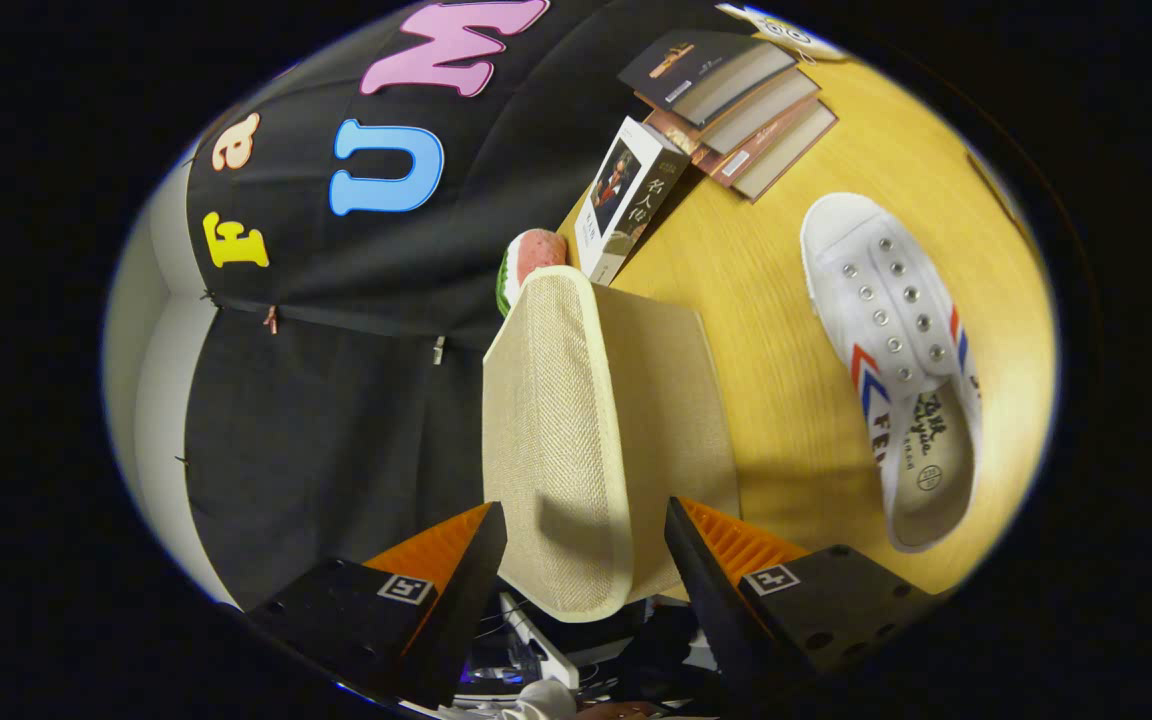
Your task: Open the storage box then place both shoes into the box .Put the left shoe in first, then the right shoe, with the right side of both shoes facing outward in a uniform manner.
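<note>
The tool (586, 560) sits nearest, its fingers spread to either side of the beige fabric lid (576, 440) without visibly pressing it, so it looks released. The lid stands raised between them, suggesting the storage box is being opened; the box itself is mostly hidden. On the wooden desk (766, 300) beyond lies one white shoe (891, 350) with red and blue stripes, not yet boxed. Both shoes probably remain to place. The shoe's side lettering is partly legible, beginning "FE". Books (736, 100) are stacked further off.

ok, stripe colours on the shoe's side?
Red and blue chevron stripes on the white shoe, clearest in the gripper view.
</note>
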{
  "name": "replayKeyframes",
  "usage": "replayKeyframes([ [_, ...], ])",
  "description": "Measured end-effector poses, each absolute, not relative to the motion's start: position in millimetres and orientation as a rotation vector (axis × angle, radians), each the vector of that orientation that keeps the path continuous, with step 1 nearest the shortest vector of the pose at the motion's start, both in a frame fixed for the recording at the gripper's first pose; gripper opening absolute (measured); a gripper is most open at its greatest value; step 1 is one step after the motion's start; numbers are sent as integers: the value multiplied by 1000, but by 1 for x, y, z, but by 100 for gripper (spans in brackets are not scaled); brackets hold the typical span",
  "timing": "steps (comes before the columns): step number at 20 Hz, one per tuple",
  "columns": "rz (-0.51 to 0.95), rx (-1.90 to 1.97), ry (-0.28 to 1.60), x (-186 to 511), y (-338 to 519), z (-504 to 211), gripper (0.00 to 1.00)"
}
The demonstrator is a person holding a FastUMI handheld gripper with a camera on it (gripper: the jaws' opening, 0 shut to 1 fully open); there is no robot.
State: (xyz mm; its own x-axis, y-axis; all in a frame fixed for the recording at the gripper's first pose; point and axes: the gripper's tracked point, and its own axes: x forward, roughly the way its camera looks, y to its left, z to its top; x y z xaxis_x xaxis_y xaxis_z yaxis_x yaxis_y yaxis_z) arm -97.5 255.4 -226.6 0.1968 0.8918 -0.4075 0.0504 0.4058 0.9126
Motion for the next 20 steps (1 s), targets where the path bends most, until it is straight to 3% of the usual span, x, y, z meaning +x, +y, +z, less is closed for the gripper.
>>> replayKeyframes([
  [4,806,1151,1313,-96,273,-225,95],
  [5,777,1141,1343,-94,273,-235,87],
  [7,758,1167,1367,-94,269,-237,53],
  [8,752,1186,1386,-95,268,-237,53],
  [10,734,1247,1405,-93,265,-231,42],
  [13,735,1261,1395,-92,265,-224,15],
  [17,776,1168,1329,-93,267,-216,5],
  [20,764,1162,1308,-89,268,-203,5],
])
